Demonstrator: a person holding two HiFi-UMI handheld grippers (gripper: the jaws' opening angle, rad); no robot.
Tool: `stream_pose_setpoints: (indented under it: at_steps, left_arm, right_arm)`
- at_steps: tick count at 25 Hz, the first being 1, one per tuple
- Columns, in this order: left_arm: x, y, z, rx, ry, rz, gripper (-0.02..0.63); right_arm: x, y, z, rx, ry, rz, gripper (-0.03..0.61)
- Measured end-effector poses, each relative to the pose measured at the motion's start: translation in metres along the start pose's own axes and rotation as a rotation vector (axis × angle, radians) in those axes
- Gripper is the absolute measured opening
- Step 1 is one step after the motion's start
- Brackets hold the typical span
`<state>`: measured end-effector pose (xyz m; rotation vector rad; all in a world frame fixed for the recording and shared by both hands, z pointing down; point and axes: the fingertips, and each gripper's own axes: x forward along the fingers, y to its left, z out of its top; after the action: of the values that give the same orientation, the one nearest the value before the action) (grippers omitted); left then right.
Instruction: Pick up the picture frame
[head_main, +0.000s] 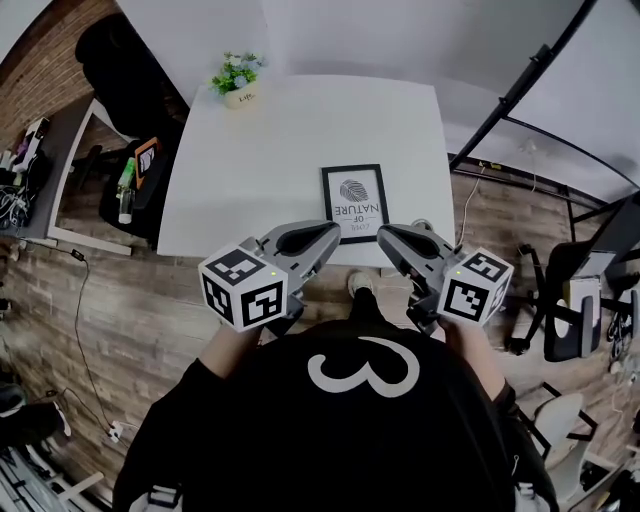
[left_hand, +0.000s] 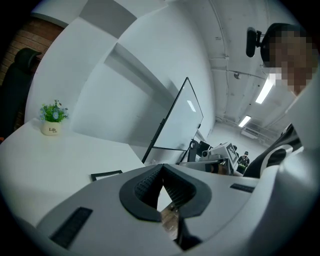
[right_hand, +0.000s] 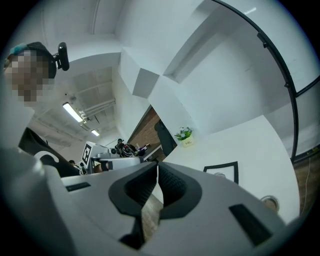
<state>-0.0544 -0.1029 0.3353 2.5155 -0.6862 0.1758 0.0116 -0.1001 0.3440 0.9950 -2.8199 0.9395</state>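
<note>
The picture frame lies flat on the white table near its front edge: black border, white print with a leaf and lettering. Part of the frame shows in the left gripper view, and its corner in the right gripper view. My left gripper hovers at the table's front edge, just left of the frame, shut and empty. On the other side my right gripper hangs by the frame's near right corner, its jaws also shut with nothing between them. Neither touches the frame.
A small potted plant stands at the table's far left corner. A black chair and a side desk with clutter stand to the left. Black stand legs and office chairs are on the right, over wooden floor.
</note>
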Motion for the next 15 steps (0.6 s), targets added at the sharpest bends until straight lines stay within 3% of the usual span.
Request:
stream_pose_setpoints:
  at_steps: [15]
  left_arm:
    - [0.059,0.067,0.012,-0.058,0.033,0.081,0.018]
  right_arm:
    - [0.027,-0.098,0.036,0.044,0.048,-0.016,0.026]
